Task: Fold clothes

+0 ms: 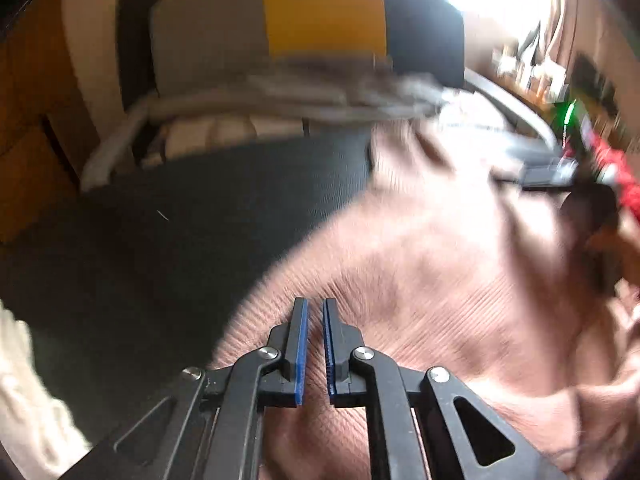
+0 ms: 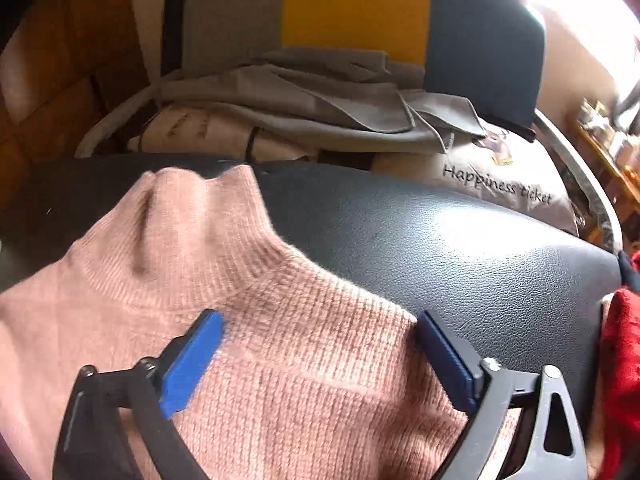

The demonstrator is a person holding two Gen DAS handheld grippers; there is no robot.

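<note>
We hold two grippers over a pink sweater (image 2: 256,320) that lies on a black pad (image 2: 460,248). We take the sweater as our landmark.

Left gripper (image 1: 315,304): jaws nearly closed, narrow gap between the blue pads (image 1: 302,344). Sweater knit shows through the gap and under the fingers; we cannot tell whether any fabric is pinched. This view is motion-blurred. Left of the sweater here, bare black pad (image 1: 180,220). At the far left edge, a cream knit piece (image 1: 24,392).

Right gripper (image 2: 318,316): jaws spread wide, released, nothing between them but the sweater's shoulder area below. Left finger (image 2: 192,360) sits over the knit just below the collar; right finger (image 2: 448,360) is at the sweater's right edge where it meets the pad. The ribbed collar (image 2: 192,208) points away from us, standing up slightly with a crease in it.

Beyond the sweater, past the pad's far edge: grey folded cloth (image 2: 320,100) piled on a cushion printed "Happiness ticket" (image 2: 500,188). Behind that, a chair back (image 2: 352,8) in grey, yellow and dark blue panels. Right of the sweater, at the frame edge, something red (image 2: 624,380). In the left view, red cloth (image 1: 616,172) also shows beyond the sweater's right side.
</note>
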